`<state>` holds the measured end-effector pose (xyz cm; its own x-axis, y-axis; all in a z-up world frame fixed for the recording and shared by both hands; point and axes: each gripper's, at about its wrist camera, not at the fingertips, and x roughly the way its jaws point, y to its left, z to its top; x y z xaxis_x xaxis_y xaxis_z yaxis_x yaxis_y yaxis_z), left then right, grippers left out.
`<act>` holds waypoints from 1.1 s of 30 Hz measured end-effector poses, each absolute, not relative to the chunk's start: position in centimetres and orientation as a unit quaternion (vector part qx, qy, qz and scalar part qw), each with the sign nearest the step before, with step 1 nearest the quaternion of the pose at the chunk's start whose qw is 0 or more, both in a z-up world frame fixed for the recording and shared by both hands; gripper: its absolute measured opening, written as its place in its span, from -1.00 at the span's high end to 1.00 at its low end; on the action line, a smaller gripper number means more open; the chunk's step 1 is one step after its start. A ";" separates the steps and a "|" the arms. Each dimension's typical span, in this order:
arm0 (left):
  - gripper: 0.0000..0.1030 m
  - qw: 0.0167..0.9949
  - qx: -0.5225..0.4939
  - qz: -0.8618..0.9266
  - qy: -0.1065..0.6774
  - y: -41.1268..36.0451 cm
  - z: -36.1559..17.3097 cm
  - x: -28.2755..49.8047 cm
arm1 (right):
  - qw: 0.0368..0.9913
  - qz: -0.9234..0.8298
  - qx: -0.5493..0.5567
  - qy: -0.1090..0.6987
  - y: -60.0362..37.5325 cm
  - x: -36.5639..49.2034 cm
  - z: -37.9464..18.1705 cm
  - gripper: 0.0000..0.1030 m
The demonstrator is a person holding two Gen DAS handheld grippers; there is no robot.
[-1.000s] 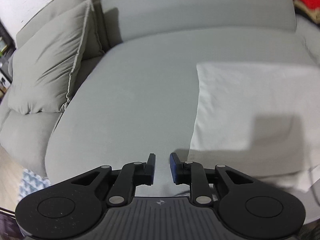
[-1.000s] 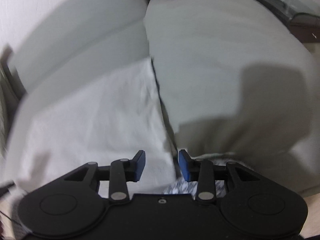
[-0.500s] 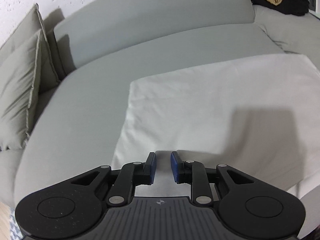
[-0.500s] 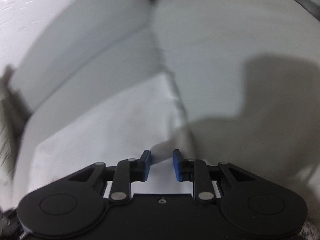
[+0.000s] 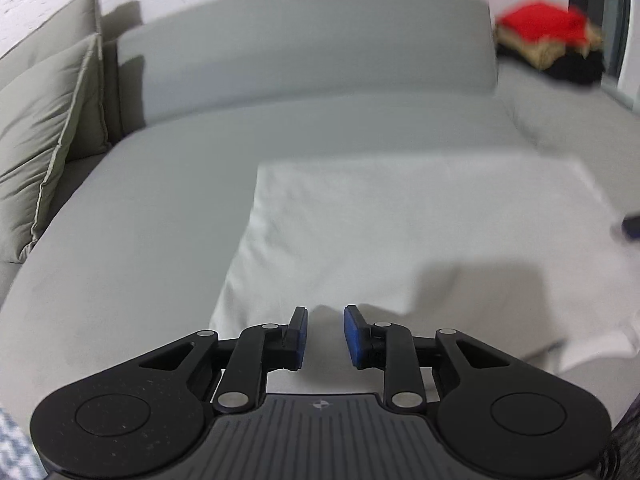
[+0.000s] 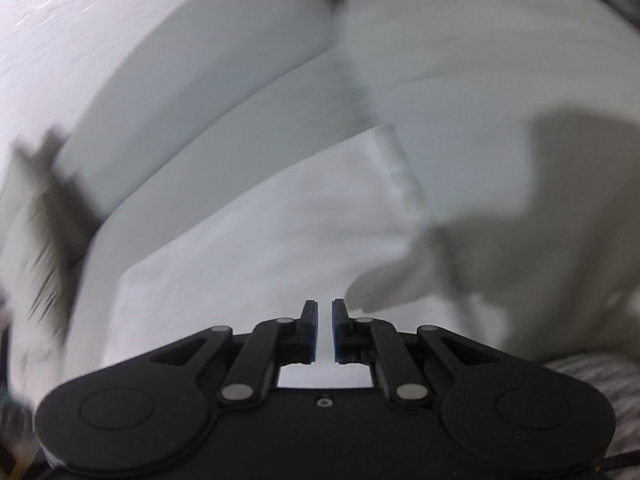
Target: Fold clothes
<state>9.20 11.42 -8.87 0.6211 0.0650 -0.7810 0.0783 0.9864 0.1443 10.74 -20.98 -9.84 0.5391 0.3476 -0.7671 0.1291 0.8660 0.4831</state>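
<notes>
A white garment (image 5: pixel 400 232) lies flat on the grey sofa seat (image 5: pixel 140 232). My left gripper (image 5: pixel 323 330) hovers at the garment's near edge, jaws open, nothing between them. In the right wrist view the same white garment (image 6: pixel 260 248) fills the middle, with a hemmed edge (image 6: pixel 396 168) at its right side. My right gripper (image 6: pixel 324 326) is low over the cloth with its jaws nearly closed; a narrow gap shows, and I cannot tell whether cloth is pinched. The view is blurred.
Grey cushions (image 5: pixel 44 136) stand at the sofa's left end. The backrest (image 5: pixel 304 44) runs behind. A stack of red, tan and black folded clothes (image 5: pixel 548 40) sits at the far right. A patterned rug (image 5: pixel 16 452) shows below left.
The right gripper's jaws have narrowed from wide open to nearly closed and it has moved over the garment. The left gripper has swung right to the garment's near edge, jaws slightly wider.
</notes>
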 end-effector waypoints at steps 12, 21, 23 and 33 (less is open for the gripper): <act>0.46 0.905 0.025 0.000 0.424 12.7 -6.6 4.7 | 0.819 0.060 0.248 0.515 -22.8 4.7 -8.5 0.42; 0.37 0.925 0.020 -0.041 0.376 8.6 -3.6 3.9 | 0.744 0.084 0.456 0.481 -23.5 4.4 -9.5 -0.18; 0.37 0.924 0.028 -0.044 0.379 8.0 -4.0 3.6 | 0.730 0.073 0.471 0.490 -22.7 4.2 -10.8 -0.11; 0.37 0.910 0.000 -0.031 0.413 8.5 -5.6 3.8 | 0.715 -0.039 0.549 0.432 -22.4 3.1 -15.3 0.53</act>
